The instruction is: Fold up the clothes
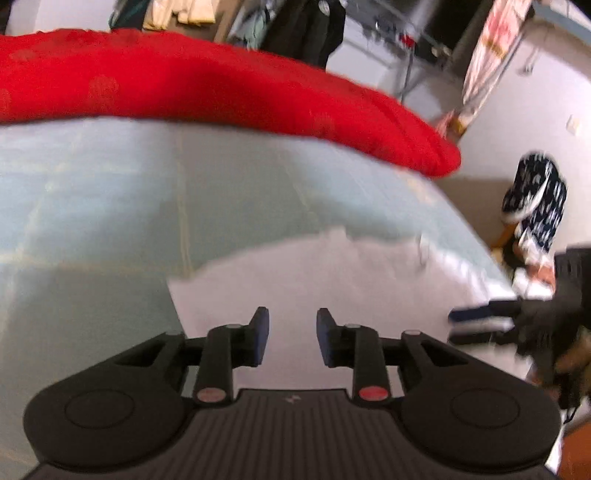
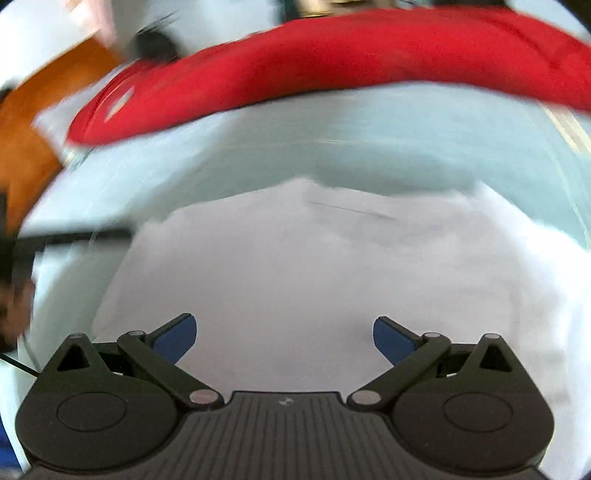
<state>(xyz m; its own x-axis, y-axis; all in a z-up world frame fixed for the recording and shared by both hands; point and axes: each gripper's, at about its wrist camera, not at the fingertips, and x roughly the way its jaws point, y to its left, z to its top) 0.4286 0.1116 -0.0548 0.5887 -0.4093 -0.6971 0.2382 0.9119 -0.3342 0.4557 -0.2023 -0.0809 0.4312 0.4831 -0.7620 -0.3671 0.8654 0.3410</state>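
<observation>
A white garment [image 1: 332, 273] lies flat on the pale blue bed sheet [image 1: 110, 192]; in the right wrist view the garment [image 2: 314, 266] fills the middle. My left gripper [image 1: 292, 336] hovers over its near left corner, jaws a little apart with nothing between the blue pads. My right gripper [image 2: 284, 338] stands wide open above the cloth, empty. The right gripper [image 1: 480, 326] also shows blurred at the right edge of the left wrist view, held by a hand. A dark blurred streak that may be the left gripper [image 2: 74, 236] crosses the left edge of the right wrist view.
A red blanket [image 1: 221, 85] lies along the far side of the bed [image 2: 332, 48]. Beyond the bed's right edge a dark patterned cloth [image 1: 535, 195] hangs over a stool, with hanging clothes [image 1: 306, 26] at the back. Orange floor [image 2: 29, 147] shows past the bed's left edge.
</observation>
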